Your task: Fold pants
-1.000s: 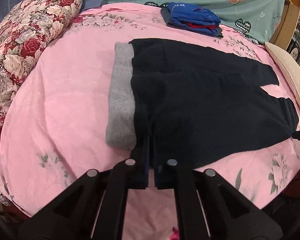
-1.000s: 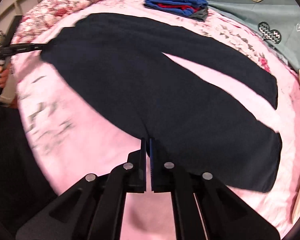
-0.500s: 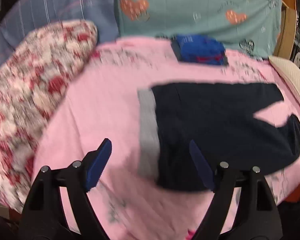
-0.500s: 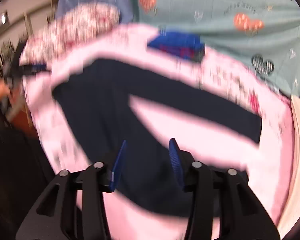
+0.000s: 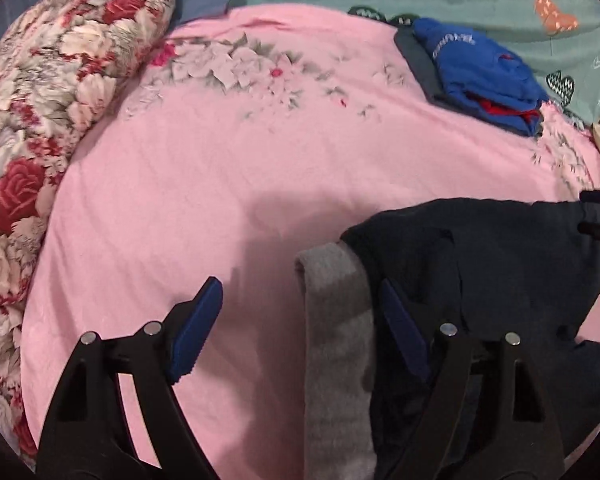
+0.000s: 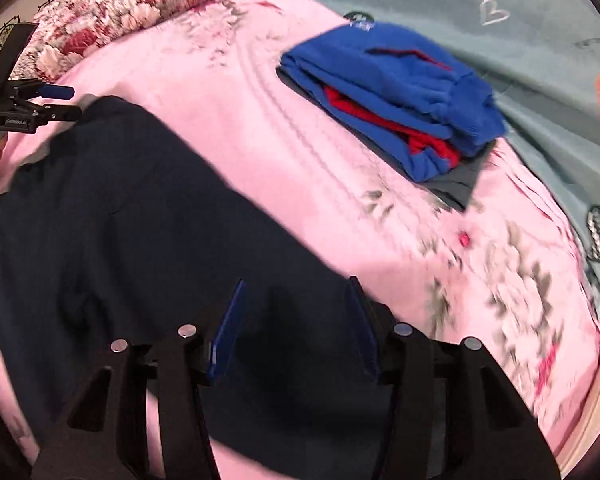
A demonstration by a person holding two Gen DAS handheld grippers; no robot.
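Through the left wrist camera, my left tongs [image 5: 296,320] stood wide apart and held nothing. Between their fingers ran the grey waistband [image 5: 336,320] of the dark navy pants [image 5: 500,264], the rest of the garment spreading off to the right of the tongs on the pink floral bedsheet [image 5: 220,168]. Ahead and to the left lay a rose-patterned pillow [image 5: 60,92]; ahead and to the right sat a stack of folded blue and red clothes [image 5: 480,68].

Through the right wrist camera, my right tongs [image 6: 296,320] were also spread wide and empty, hovering over the dark pants [image 6: 140,220], which filled the space below and left of them. Far left, my left tongs [image 6: 40,104] showed near the waist end. The folded stack [image 6: 400,96] sat ahead and slightly right.

I judged the pants were laid out and that I was picking grip points for a fold. Next, I reckoned, each pair must drop onto an edge, close on the fabric, and carry it across evenly.
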